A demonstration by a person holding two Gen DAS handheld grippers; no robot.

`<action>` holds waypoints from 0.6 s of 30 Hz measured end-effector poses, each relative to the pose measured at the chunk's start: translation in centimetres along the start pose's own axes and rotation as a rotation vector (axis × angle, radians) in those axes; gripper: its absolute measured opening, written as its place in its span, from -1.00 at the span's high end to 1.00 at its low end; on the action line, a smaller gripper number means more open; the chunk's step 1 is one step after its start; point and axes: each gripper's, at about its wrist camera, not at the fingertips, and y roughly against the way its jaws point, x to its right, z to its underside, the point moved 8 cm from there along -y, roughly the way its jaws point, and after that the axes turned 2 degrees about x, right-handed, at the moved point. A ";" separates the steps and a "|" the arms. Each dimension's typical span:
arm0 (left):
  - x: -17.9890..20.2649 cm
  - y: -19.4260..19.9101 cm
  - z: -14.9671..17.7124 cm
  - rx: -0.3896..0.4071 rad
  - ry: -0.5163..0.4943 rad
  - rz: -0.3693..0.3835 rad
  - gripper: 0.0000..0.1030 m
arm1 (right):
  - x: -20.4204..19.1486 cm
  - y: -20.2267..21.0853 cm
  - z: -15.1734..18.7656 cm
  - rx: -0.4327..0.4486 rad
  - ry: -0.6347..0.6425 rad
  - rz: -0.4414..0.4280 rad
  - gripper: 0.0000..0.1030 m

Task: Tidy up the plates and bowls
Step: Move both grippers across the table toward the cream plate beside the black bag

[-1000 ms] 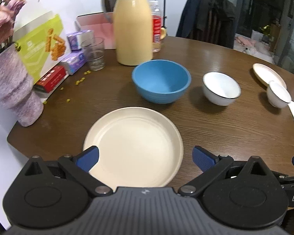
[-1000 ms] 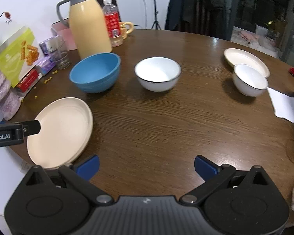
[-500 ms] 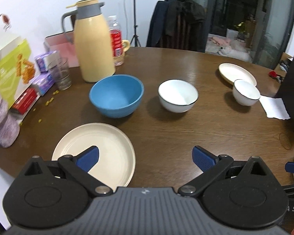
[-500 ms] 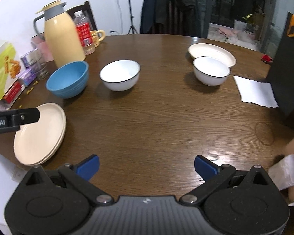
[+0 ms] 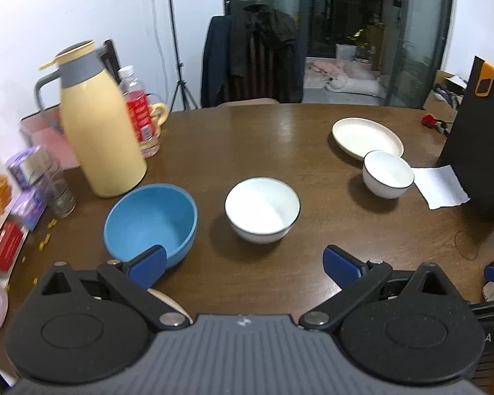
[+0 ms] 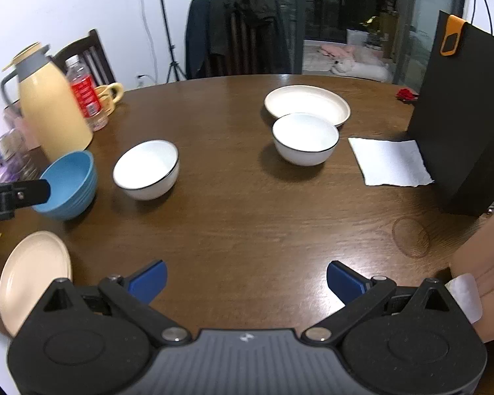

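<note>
Your left gripper (image 5: 243,265) and right gripper (image 6: 247,278) both hover with jaws spread wide, holding nothing, above the brown table (image 6: 247,223). Ahead of the left lie the blue bowl (image 5: 150,223) and a white bowl (image 5: 262,209). Farther right, a second white bowl (image 6: 305,138) touches the far cream plate (image 6: 306,102); the near cream plate (image 6: 33,275) sits at the table's left edge.

A home dining room. A round wooden table (image 6: 247,217) carries a yellow thermos jug (image 5: 98,131) and snack boxes (image 5: 26,204) along its left edge. Coats drape a chair (image 5: 253,56) beyond its far edge, before glass doors (image 5: 342,26).
</note>
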 end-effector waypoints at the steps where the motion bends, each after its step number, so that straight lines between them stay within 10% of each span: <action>1: 0.0 -0.3 -0.3 0.002 -0.008 0.005 -1.00 | 0.1 -0.2 -0.2 0.001 -0.004 0.006 -1.00; 18: 4.1 -6.6 -3.9 -0.084 -0.087 0.109 -1.00 | 3.5 -4.6 -3.5 -0.045 -0.099 0.066 -1.00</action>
